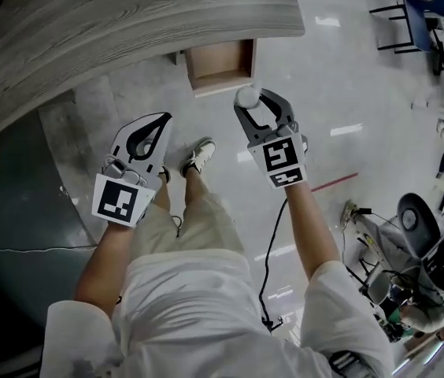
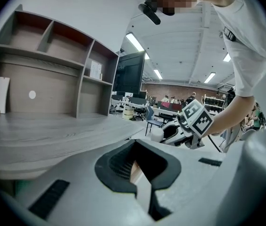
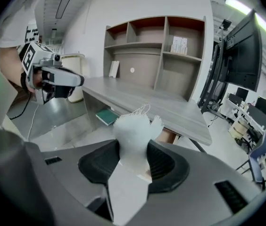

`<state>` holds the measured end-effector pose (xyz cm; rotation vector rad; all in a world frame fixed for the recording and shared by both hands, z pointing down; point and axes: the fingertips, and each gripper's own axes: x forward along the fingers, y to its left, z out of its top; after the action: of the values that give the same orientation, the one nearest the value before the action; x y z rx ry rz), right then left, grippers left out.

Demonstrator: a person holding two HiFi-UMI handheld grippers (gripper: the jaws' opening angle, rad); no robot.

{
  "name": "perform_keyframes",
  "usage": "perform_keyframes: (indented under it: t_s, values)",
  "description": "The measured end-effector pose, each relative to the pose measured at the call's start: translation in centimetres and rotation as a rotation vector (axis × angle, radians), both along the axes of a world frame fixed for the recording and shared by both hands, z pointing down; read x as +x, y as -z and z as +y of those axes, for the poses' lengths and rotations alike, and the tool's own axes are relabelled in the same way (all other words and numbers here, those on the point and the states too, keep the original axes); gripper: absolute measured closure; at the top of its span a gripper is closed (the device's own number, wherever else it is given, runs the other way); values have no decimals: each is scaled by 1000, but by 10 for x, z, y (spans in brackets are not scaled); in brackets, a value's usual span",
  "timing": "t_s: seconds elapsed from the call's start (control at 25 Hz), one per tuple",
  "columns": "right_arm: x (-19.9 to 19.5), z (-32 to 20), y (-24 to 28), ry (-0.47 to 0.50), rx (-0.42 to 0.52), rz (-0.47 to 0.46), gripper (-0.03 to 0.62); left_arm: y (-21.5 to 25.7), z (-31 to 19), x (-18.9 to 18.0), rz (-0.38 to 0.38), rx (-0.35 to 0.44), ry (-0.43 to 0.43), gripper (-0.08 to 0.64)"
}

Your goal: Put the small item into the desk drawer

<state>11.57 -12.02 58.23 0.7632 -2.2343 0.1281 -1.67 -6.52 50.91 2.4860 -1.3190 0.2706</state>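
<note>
The small item (image 1: 246, 96) is a white fluffy ball with loose threads. My right gripper (image 1: 255, 99) is shut on it, just below the front of the open wooden drawer (image 1: 219, 63) under the grey desk (image 1: 127, 22). In the right gripper view the fluffy item (image 3: 132, 128) sits clamped in the right gripper (image 3: 133, 142), with the desk (image 3: 161, 102) and a corner of the drawer (image 3: 167, 136) behind it. My left gripper (image 1: 157, 126) hangs lower left, shut and empty. From the left gripper (image 2: 137, 171) view, the right gripper (image 2: 173, 132) shows holding the item (image 2: 157, 134).
A shelf unit (image 3: 161, 51) stands on the desk's far side. A green book (image 3: 107, 117) lies under the desk. The person's shoe (image 1: 198, 156) is on the pale floor below the drawer. Chairs (image 1: 423, 18) and cabled equipment (image 1: 419, 242) stand at the right.
</note>
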Motion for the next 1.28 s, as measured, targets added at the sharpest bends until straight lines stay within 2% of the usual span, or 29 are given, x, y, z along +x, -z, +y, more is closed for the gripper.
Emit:
perform_keyframes:
  t_s: [0.28, 0.6, 1.08, 1.28]
  values:
    - [-8, -25, -42, 113, 4, 126, 419, -14, -19, 0, -21, 4, 1, 552]
    - [-20, -47, -83, 173, -20, 180, 419, -30, -25, 2, -31, -17, 18, 552]
    - [-26, -53, -157, 386, -56, 402, 419, -54, -23, -8, -55, -52, 74, 552]
    - [-22, -58, -180, 446, -67, 479, 419, -59, -24, -9, -65, -55, 77, 552]
